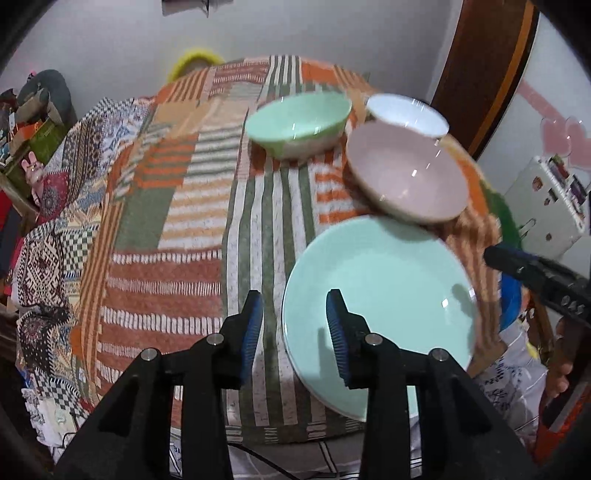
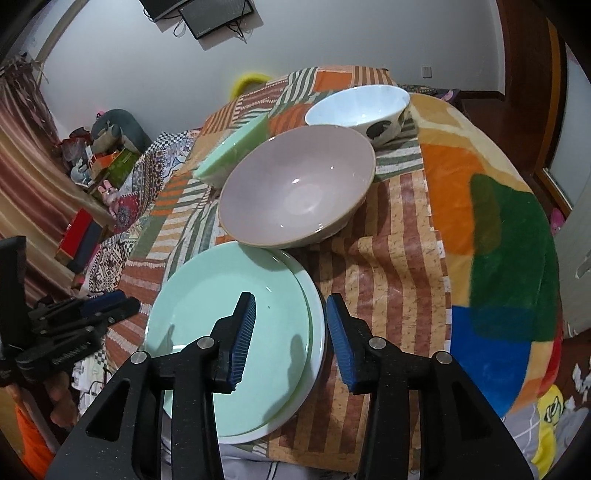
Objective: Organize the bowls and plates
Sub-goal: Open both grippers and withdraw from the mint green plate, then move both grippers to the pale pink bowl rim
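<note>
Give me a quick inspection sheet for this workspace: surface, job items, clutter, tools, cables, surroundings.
Surface: patchwork striped cloth over a raised surface.
Job's things: mint plate stacked on a second plate whose rim shows at its right edge; pink bowl just behind, upright; green bowl and white bowl farther back, upright.
Clutter: nothing seen on the cloth besides the dishes.
Tools: left tool open, straddling the plate's left rim; right tool open, straddling its right rim; neither grips.
Cables: dark cable below the near cloth edge.
Surroundings: boxes and toys at left; wall screen; wooden door frame.
</note>
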Action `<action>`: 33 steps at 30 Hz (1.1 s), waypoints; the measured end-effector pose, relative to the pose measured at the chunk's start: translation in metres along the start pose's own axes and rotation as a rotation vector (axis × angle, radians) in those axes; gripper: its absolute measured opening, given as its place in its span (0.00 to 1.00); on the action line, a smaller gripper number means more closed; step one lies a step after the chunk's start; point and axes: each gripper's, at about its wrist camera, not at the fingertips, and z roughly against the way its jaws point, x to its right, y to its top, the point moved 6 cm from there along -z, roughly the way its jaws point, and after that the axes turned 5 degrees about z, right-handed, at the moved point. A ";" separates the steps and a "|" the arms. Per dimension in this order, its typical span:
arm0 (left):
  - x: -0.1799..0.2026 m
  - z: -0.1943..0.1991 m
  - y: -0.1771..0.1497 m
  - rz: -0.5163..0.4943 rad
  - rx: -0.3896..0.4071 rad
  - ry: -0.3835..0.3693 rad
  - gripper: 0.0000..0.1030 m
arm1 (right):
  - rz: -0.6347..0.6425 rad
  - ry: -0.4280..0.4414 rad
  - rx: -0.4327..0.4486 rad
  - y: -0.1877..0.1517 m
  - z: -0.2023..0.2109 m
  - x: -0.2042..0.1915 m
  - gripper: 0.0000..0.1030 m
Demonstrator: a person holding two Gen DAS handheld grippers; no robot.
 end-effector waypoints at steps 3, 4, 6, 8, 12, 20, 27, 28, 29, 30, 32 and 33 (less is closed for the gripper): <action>0.004 0.015 0.013 -0.005 0.058 -0.021 0.40 | 0.002 -0.005 0.020 0.004 0.005 0.000 0.36; 0.006 0.019 0.018 -0.006 0.076 -0.030 0.41 | 0.002 -0.007 0.029 0.006 0.007 0.000 0.36; 0.011 0.027 0.027 -0.011 0.108 -0.051 0.43 | 0.003 -0.011 0.045 0.010 0.012 0.003 0.36; 0.015 0.031 0.034 -0.018 0.131 -0.063 0.45 | 0.003 -0.021 0.064 0.014 0.017 0.005 0.36; 0.024 0.033 0.051 -0.033 0.161 -0.078 0.46 | -0.003 -0.038 0.095 0.022 0.025 0.012 0.38; 0.037 0.015 0.068 -0.059 0.149 -0.102 0.47 | -0.012 -0.069 0.153 0.043 0.032 0.022 0.48; 0.045 -0.015 0.083 -0.049 0.116 -0.133 0.47 | -0.015 -0.079 0.149 0.055 0.019 0.025 0.52; 0.046 -0.019 0.085 -0.049 0.112 -0.135 0.47 | -0.016 -0.079 0.145 0.056 0.016 0.026 0.52; 0.047 -0.023 0.086 -0.049 0.107 -0.138 0.47 | -0.018 -0.080 0.141 0.058 0.013 0.027 0.52; 0.047 -0.029 0.089 -0.045 0.097 -0.146 0.47 | -0.018 -0.081 0.137 0.059 0.010 0.028 0.52; 0.047 -0.039 0.092 -0.038 0.080 -0.158 0.47 | -0.021 -0.082 0.130 0.061 0.005 0.030 0.52; 0.047 -0.044 0.093 -0.035 0.073 -0.161 0.47 | -0.023 -0.081 0.128 0.062 0.004 0.032 0.52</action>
